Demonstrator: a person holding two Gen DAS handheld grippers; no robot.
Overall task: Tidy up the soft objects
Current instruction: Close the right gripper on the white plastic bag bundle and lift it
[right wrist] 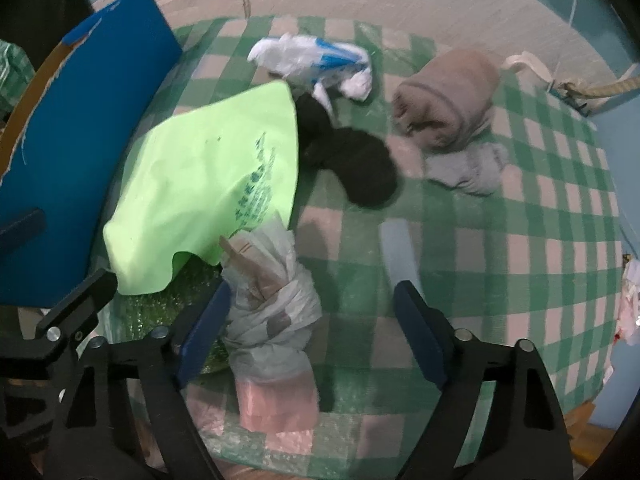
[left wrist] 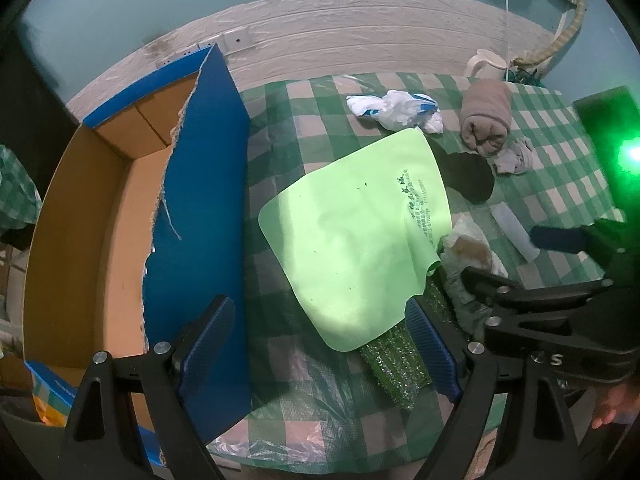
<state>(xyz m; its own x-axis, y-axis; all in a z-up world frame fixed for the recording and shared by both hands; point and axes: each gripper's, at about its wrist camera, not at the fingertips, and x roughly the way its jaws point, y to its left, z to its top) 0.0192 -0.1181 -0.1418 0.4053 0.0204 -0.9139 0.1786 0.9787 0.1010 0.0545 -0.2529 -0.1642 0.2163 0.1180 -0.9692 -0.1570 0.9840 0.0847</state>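
A light green cloth (left wrist: pixel 356 236) lies spread on the checked table, over a green sparkly cloth (left wrist: pixel 394 364). My left gripper (left wrist: pixel 320 344) is open above the cloth's near edge. My right gripper (right wrist: pixel 308 332) is open, with a crumpled grey-white plastic bag (right wrist: pixel 272 312) standing between its fingers, close to the left one. The light green cloth also shows in the right wrist view (right wrist: pixel 208 184). Farther back lie a black sock (right wrist: pixel 352 164), a rolled brown towel (right wrist: pixel 448 96), a grey rag (right wrist: pixel 468 168) and a white and blue plastic bag (right wrist: pixel 316 64).
An open cardboard box (left wrist: pixel 92 216) with a torn blue flap (left wrist: pixel 200 216) stands at the table's left side. A white tube (left wrist: pixel 516 232) lies on the checked tablecloth (left wrist: pixel 280 128). A white jug (left wrist: pixel 484 64) stands at the back by the wall.
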